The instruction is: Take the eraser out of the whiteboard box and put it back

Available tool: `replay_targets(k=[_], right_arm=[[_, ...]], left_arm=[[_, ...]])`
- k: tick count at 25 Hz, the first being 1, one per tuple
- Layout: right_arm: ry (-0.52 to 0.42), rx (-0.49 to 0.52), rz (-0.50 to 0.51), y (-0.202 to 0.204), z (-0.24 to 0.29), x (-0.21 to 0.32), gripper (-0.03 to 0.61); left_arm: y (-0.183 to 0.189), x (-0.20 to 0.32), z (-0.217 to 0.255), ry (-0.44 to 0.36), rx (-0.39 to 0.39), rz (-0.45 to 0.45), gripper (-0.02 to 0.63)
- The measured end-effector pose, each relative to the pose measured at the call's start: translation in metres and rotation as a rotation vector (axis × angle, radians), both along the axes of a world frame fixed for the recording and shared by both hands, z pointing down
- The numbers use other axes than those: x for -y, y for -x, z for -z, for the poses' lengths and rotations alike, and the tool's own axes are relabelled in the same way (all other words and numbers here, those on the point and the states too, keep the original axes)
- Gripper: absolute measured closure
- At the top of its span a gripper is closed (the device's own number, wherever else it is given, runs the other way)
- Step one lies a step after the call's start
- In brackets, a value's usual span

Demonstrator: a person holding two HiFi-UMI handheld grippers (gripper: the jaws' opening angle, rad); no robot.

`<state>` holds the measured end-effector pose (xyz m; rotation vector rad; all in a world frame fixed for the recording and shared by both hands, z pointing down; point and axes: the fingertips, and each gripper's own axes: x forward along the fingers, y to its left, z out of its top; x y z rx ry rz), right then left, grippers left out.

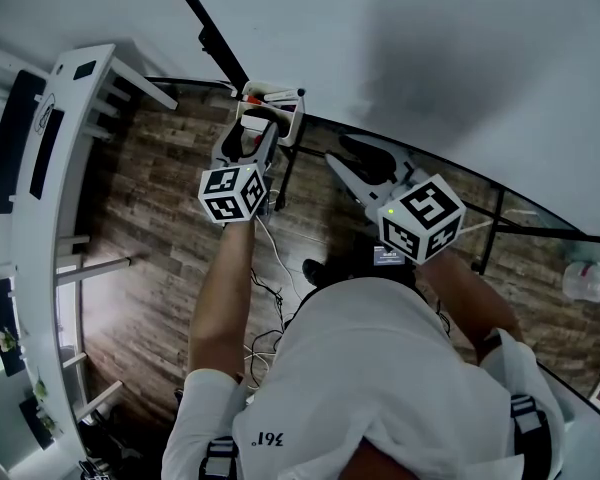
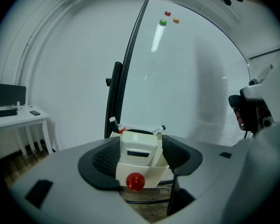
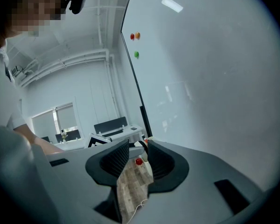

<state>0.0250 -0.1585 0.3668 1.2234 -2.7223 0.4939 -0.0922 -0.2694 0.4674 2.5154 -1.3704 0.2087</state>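
Note:
The cream whiteboard box (image 1: 283, 106) hangs at the whiteboard's lower edge and carries a red round magnet (image 2: 136, 181) on its front wall (image 2: 151, 174). A white eraser (image 2: 139, 146) with a dark slot stands up out of it. My left gripper (image 2: 140, 154) reaches into the box (image 1: 257, 133), and its ribbed pads (image 2: 107, 160) lie against both sides of the eraser. My right gripper (image 1: 365, 163) hovers to the right of the box, jaws partly apart (image 3: 139, 154) with nothing between them; only floor and the distant box show through the gap.
Marker pens (image 2: 159, 129) stick out of the box behind the eraser. The whiteboard (image 1: 430, 58) fills the far side, with coloured magnets (image 2: 167, 14) high on it. A white desk (image 1: 50, 168) stands at the left. Cables (image 1: 265, 288) lie on the wooden floor; a bottle (image 1: 590, 280) sits at right.

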Motion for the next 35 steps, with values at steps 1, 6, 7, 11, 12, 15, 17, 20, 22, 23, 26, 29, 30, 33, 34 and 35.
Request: replay_targets(k=[1, 6, 7, 11, 12, 15, 17, 20, 22, 23, 26, 29, 30, 33, 34, 35], right_arm=[[-0.002, 0.000, 0.000, 0.000, 0.000, -0.001, 0.453], [-0.009, -0.001, -0.003, -0.003, 0.002, -0.005, 0.453], [-0.010, -0.001, -0.003, -0.004, 0.003, -0.007, 0.453], [-0.014, -0.001, -0.001, -0.005, 0.007, -0.013, 0.453], [-0.015, -0.001, -0.001, -0.006, 0.007, -0.014, 0.453], [-0.018, -0.002, -0.002, -0.007, 0.007, -0.016, 0.453], [-0.019, -0.002, -0.004, -0.008, 0.007, -0.018, 0.453], [-0.018, -0.002, -0.011, -0.013, 0.007, -0.020, 0.453], [-0.017, -0.002, -0.019, -0.016, 0.007, -0.021, 0.453], [-0.017, -0.001, -0.023, -0.017, 0.007, -0.021, 0.453], [-0.019, -0.003, -0.034, -0.021, 0.007, -0.022, 0.453], [-0.022, -0.006, -0.045, -0.024, 0.007, -0.022, 0.453], [-0.023, -0.006, -0.049, -0.025, 0.007, -0.022, 0.453], [-0.026, -0.007, -0.054, -0.026, 0.009, -0.023, 0.453], [-0.028, -0.007, -0.055, -0.026, 0.010, -0.023, 0.453], [-0.029, -0.008, -0.054, -0.026, 0.010, -0.023, 0.453]], left_arm=[[0.000, -0.001, 0.002, -0.005, -0.001, 0.001, 0.339], [0.004, -0.004, 0.016, -0.042, -0.006, 0.002, 0.339], [0.004, -0.005, 0.020, -0.049, -0.009, 0.001, 0.339], [0.007, -0.011, 0.036, -0.078, -0.021, 0.001, 0.339], [0.008, -0.012, 0.040, -0.084, -0.025, 0.003, 0.339], [0.014, -0.015, 0.053, -0.110, -0.040, 0.015, 0.339], [0.017, -0.018, 0.065, -0.132, -0.057, 0.022, 0.339], [0.018, -0.025, 0.089, -0.175, -0.088, 0.014, 0.339], [0.018, -0.031, 0.107, -0.207, -0.112, 0.003, 0.341], [0.018, -0.034, 0.115, -0.221, -0.124, -0.003, 0.341], [0.017, -0.044, 0.136, -0.253, -0.161, -0.018, 0.342], [0.019, -0.054, 0.151, -0.274, -0.197, -0.022, 0.354], [0.020, -0.057, 0.156, -0.281, -0.207, -0.023, 0.359], [0.024, -0.068, 0.169, -0.297, -0.238, -0.020, 0.379], [0.025, -0.072, 0.173, -0.300, -0.248, -0.015, 0.385], [0.026, -0.076, 0.176, -0.301, -0.256, -0.008, 0.391]])
